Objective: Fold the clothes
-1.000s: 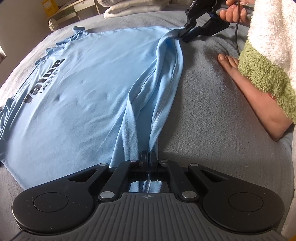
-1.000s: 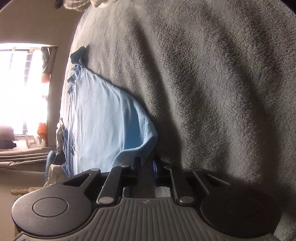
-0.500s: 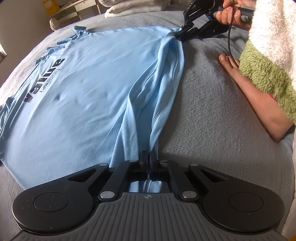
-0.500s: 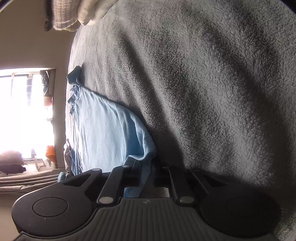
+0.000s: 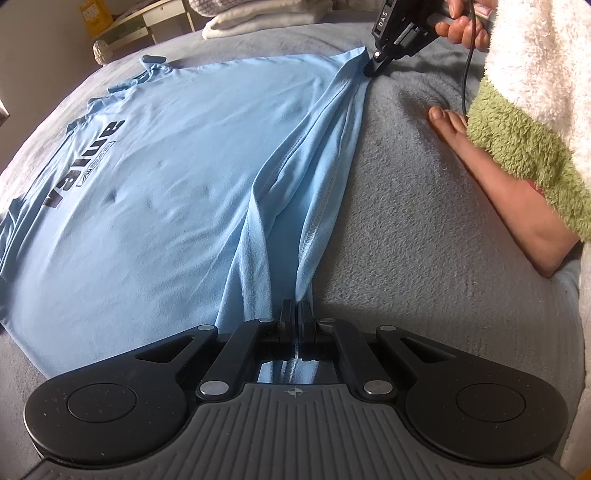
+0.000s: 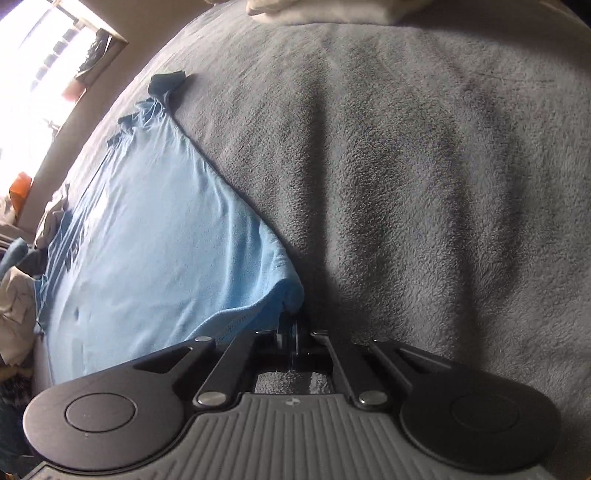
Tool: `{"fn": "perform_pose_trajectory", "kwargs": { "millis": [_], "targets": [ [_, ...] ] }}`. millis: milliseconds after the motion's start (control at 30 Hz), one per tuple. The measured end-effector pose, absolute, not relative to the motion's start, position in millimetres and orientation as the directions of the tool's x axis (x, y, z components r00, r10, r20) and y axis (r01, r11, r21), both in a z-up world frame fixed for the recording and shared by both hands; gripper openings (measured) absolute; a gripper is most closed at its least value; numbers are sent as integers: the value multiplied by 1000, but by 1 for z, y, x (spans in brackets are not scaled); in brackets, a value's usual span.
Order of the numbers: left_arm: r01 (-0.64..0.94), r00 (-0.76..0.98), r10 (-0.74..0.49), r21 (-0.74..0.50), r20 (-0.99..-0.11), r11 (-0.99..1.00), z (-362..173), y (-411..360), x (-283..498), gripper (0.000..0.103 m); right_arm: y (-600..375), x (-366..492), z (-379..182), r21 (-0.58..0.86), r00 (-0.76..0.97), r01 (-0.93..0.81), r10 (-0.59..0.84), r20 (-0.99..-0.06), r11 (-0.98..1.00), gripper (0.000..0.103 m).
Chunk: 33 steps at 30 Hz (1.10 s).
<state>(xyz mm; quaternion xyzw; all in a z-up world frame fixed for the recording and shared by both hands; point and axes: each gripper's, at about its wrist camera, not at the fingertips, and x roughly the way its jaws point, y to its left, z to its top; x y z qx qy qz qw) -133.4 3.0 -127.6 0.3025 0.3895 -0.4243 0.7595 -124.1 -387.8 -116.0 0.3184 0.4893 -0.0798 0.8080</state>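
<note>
A light blue T-shirt (image 5: pixel 155 177) with dark lettering lies spread on a grey fleece blanket (image 5: pixel 406 229). My left gripper (image 5: pixel 295 308) is shut on the shirt's near hem corner. My right gripper (image 5: pixel 371 70) shows at the far end of the same hem, shut on the other corner. The hem is stretched between them in long folds. In the right wrist view the right gripper (image 6: pixel 290 325) is shut on the shirt's corner (image 6: pixel 288 291), with the shirt (image 6: pixel 147 240) running off to the left.
A bare foot (image 5: pixel 487 173) and a green and white fleece trouser leg (image 5: pixel 532 110) rest on the blanket to the right. Folded white laundry (image 5: pixel 266 14) lies at the far edge. A shelf (image 5: pixel 140 22) stands beyond the bed.
The right gripper closed on the far hem corner and lifted and turned. The hem is now pulled straighter between the two grippers. The left gripper has stayed put.
</note>
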Motion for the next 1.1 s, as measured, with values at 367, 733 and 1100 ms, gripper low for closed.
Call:
{"fn": "perform_pose_trajectory", "kwargs": {
  "millis": [367, 733, 1100],
  "targets": [
    [850, 112, -414, -129, -904, 510, -125, 36, -137, 2, -362, -137, -75, 215, 429, 171, 124, -895, 962, 1],
    [801, 228, -433, -86, -872, 593, -93, 73, -123, 15, -219, -107, -38, 192, 439, -538, 468, -767, 821, 15],
    [871, 315, -379, 106, -870, 480, -119, 56, -134, 15, -120, -111, -73, -193, 384, -880, 412, -826, 434, 17]
  ]
}}
